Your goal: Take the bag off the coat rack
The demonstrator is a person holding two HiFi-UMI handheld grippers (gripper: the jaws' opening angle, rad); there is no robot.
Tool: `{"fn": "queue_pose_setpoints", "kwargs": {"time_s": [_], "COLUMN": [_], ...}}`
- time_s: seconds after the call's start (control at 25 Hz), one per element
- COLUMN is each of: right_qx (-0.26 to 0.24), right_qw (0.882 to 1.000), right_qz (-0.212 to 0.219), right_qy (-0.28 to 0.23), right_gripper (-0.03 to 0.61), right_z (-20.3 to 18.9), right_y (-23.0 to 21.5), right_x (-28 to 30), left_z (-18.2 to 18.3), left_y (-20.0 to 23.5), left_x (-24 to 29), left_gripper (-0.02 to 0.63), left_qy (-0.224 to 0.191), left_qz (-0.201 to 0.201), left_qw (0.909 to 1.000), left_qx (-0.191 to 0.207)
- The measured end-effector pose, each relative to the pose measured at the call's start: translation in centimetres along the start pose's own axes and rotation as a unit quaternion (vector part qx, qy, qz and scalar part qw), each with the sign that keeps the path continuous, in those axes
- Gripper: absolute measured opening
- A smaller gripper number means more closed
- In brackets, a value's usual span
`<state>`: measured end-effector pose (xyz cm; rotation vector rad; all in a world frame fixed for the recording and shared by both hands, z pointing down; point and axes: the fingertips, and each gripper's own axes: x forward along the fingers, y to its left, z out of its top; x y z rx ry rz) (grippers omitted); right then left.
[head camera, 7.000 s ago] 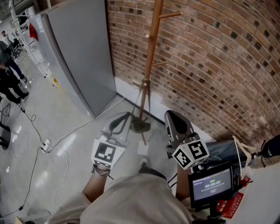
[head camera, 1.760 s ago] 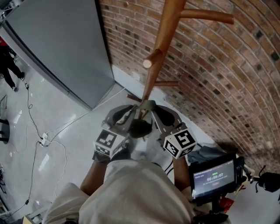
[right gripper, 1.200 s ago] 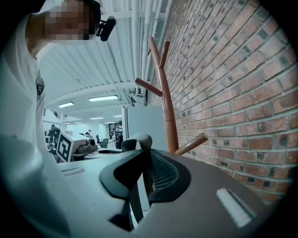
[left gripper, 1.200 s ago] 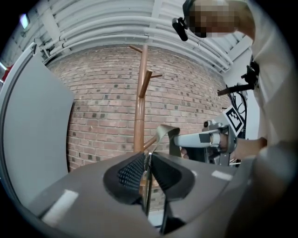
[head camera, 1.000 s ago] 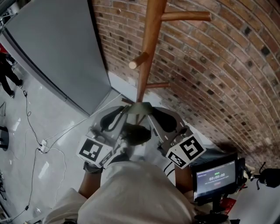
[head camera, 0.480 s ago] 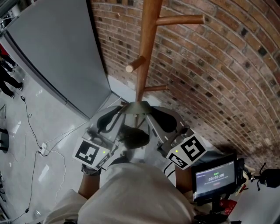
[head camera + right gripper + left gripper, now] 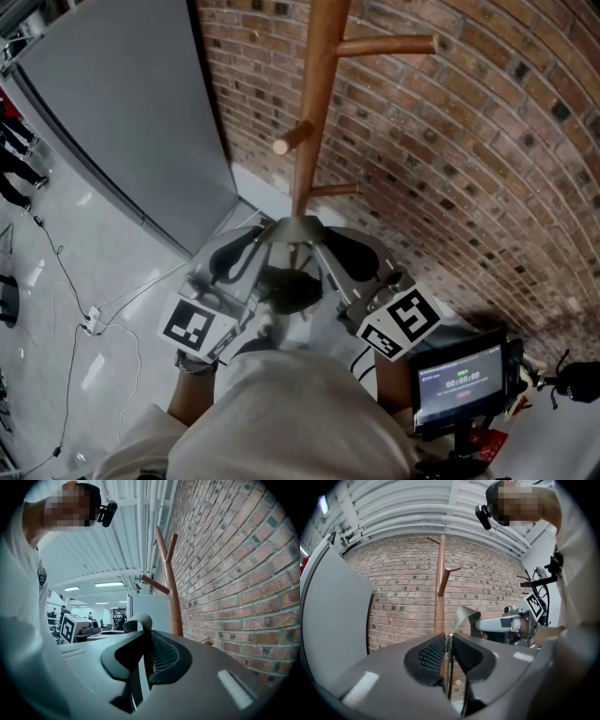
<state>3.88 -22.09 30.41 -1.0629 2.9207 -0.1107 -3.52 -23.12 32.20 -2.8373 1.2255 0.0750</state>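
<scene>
Barely anything has shifted since half a second ago. The left gripper [image 7: 267, 242] and right gripper [image 7: 323, 242] each pinch the grey strap [image 7: 295, 225] — it arches across between them (neither nearer). The dark bag [image 7: 286, 286] hangs just below, mid-frame, with the coat rack [image 7: 314, 103] directly beyond.

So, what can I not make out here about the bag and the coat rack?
Bag body: head view, only a dark patch between the left gripper and right gripper; in both gripper views their own bodies hide it.
Coat rack: head view, foot behind the strap, top cut by the upper edge.
Screen print: head view, too small.
</scene>
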Motion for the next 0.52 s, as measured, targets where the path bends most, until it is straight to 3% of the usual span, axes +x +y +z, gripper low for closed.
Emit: {"fn": "queue_pose_setpoints", "kwargs": {"time_s": [0.52], "right_qx": [0.010], "right_qw": [1.000], "right_qz": [-0.001], "right_qy": [0.003], "right_gripper": [0.037], "right_z": [-0.40], "right_y": [0.02], "right_x": [0.14], "left_z": [-0.36], "left_y": [0.05], "left_x": [-0.16], "left_gripper": [0.044], "left_qy": [0.010], "left_qz": [-0.001], "left_qw": [0.9999], "left_qx": [-0.006]}}
